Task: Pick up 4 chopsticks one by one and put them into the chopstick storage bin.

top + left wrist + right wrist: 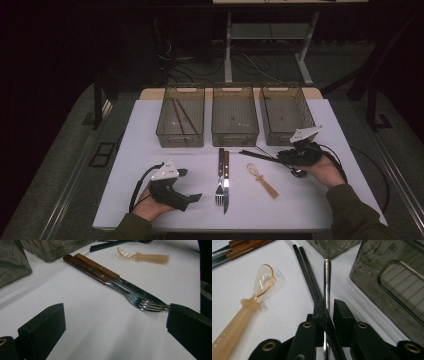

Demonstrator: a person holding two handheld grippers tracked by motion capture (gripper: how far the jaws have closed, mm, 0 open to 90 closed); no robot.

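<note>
A pair of black chopsticks (308, 272) and a slim, shiny metal utensil handle (327, 282) lie between the two pads of the right claw (328, 305), which stand nearly together around them. The chopsticks rest flat on the white table (287, 305), side by side and touching, running away from the claw; the metal handle crosses over them at a shallow angle, its rounded end near the foot of a smoky wire bin (387, 277).

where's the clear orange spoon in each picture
High view: the spoon lies right of centre, between the knife and the right gripper.
Left gripper view: top, right of centre.
Right gripper view: left side.
Shared landmark: the knife's wooden handle.
</note>
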